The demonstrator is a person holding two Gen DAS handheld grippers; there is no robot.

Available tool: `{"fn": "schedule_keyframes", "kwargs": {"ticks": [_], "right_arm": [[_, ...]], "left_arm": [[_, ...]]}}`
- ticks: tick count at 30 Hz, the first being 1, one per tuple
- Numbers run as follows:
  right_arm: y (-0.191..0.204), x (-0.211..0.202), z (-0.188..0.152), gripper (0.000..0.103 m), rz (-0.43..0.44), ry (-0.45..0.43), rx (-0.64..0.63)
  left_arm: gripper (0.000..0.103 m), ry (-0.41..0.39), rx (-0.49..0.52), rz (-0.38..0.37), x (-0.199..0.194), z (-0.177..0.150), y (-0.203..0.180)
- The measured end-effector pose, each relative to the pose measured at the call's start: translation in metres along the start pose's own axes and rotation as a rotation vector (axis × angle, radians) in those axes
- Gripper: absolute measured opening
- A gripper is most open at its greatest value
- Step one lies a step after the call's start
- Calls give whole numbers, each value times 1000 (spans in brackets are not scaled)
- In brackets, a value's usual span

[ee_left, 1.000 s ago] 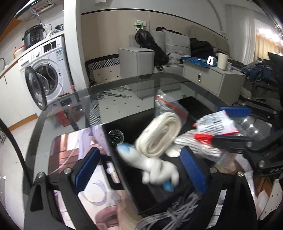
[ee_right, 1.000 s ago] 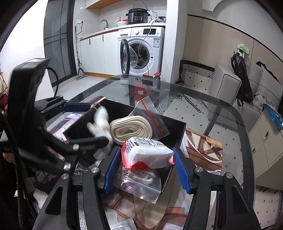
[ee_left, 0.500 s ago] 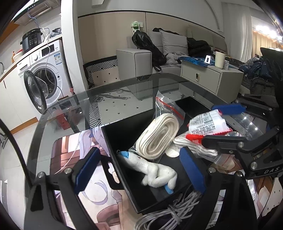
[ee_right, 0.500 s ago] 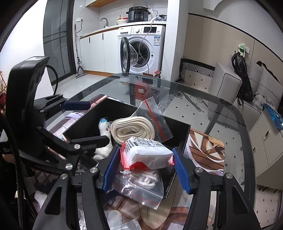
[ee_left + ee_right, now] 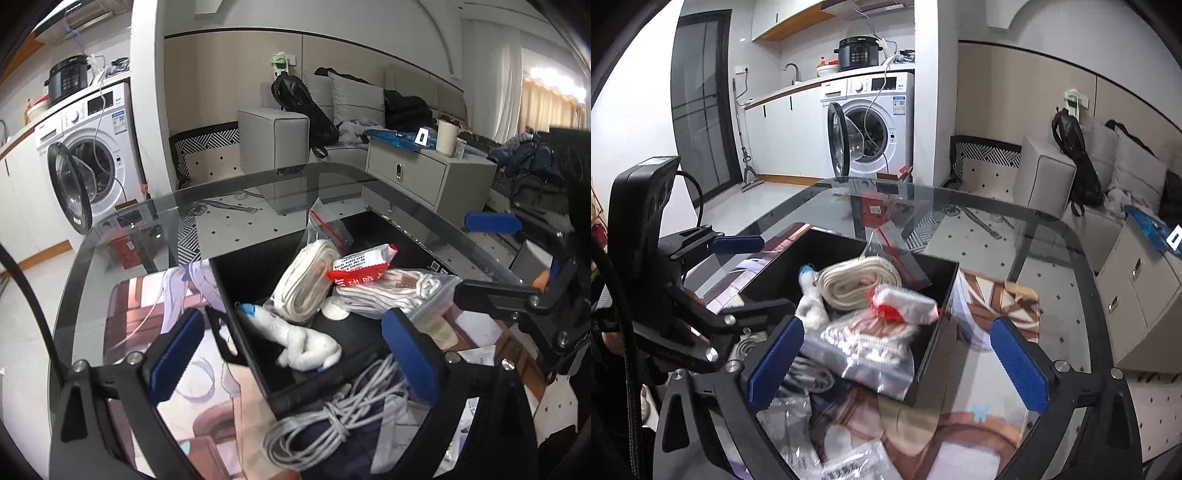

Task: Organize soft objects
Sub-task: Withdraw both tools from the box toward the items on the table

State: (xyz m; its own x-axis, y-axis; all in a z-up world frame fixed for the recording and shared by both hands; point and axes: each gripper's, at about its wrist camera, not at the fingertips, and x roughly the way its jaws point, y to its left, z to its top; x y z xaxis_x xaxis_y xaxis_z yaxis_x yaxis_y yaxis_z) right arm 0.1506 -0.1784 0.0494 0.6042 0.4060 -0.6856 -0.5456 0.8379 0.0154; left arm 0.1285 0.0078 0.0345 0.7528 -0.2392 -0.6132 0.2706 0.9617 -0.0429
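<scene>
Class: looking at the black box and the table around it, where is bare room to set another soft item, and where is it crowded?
Free: the box floor's far-left corner, behind the white plush toy. Crowded: its right side, bagged rope and red-white packet piled up; grey cables beside its near wall.

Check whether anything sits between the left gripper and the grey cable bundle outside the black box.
Nothing visible. The cable bundle lies uncovered just outside the black box's near wall, directly below the left gripper, whose jaws are opening with nothing gripped between them.
</scene>
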Motion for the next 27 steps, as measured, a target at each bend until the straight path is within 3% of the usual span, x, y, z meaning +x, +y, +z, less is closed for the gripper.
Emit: {"fn": "schedule_keyframes", "kwargs": {"ticks": [11, 27], "right_arm": [[-1, -20, -27, 103, 0, 12, 32], [-6, -29, -56, 103, -2, 70, 41]], "left_arm": [[103, 13, -20, 10, -25, -24, 5], [103, 73, 58, 3, -47, -71, -11]]}}
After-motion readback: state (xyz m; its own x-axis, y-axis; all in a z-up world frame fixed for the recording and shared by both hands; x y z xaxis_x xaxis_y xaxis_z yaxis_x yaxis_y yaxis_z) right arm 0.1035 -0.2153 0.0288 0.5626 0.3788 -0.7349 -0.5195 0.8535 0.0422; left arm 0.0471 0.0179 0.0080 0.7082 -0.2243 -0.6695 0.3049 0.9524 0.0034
